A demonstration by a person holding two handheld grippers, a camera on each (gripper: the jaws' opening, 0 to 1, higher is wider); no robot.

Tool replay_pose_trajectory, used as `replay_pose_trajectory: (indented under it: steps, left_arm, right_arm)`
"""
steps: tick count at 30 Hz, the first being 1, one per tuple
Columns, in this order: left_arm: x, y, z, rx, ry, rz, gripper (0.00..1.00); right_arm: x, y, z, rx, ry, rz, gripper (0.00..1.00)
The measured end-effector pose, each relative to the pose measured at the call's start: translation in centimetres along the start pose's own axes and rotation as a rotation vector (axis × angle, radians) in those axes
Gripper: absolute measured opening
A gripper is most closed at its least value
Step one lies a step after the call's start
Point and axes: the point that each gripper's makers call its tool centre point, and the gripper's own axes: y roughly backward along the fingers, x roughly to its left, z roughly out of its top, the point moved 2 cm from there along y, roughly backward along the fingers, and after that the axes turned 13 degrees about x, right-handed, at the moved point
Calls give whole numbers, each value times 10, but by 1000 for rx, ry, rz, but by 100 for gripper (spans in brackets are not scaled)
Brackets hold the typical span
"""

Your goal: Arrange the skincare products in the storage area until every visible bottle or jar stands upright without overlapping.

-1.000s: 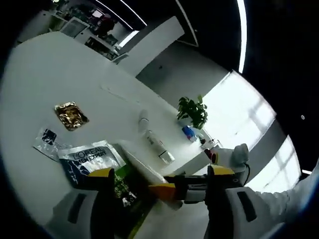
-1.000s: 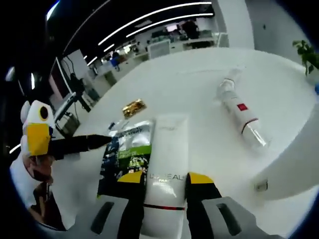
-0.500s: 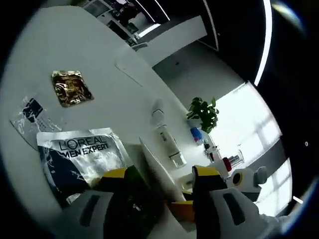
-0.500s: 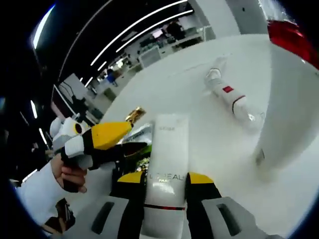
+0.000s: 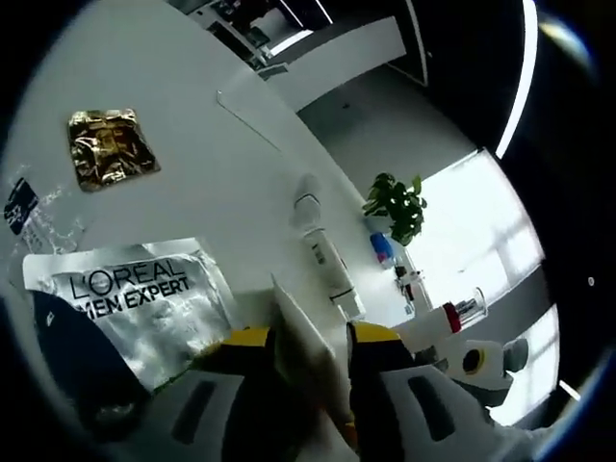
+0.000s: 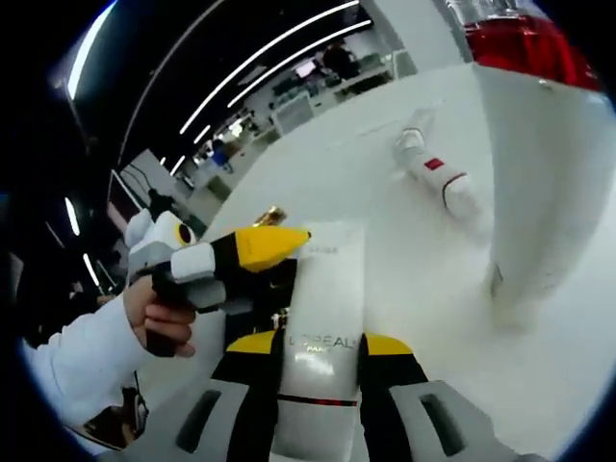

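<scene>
Smooth white table [image 5: 144, 106] carries everything. Glossy silver sachet [image 5: 144, 298] flat, crinkled gold foil packet [image 5: 104, 146] beyond. Right gripper [image 6: 318, 344] clamps flat white tube [image 6: 322, 318]; left gripper [image 5: 310, 339] jaws narrow around its thin edge. Cylindrical white bottle [image 6: 433, 173] lies sideways.

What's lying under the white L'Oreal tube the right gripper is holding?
The white L'Oreal tube is held clear of the table in the right gripper. The left gripper reaches in beside it. What lies directly beneath is covered by the tube and jaws.
</scene>
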Motion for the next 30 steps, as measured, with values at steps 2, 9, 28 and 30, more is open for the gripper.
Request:
replay_pose_trajectory:
  steps: [2,9,28,30]
  left_arm:
    - [1,-3,0,10,3,-1,21]
    - [-5,-6,-5,11,-7,10,16]
    - [-46,3,-1,-69,-46,-76,7]
    - [-53,3,0,-82,-95,-83,6]
  right_arm:
    - [1,0,-1,0,2,8,25]
    - [2,3,-4,-8,23,19,25]
    - [6,19,-4,-37,235,-20,25]
    - [6,19,-5,-36,265,-37,25]
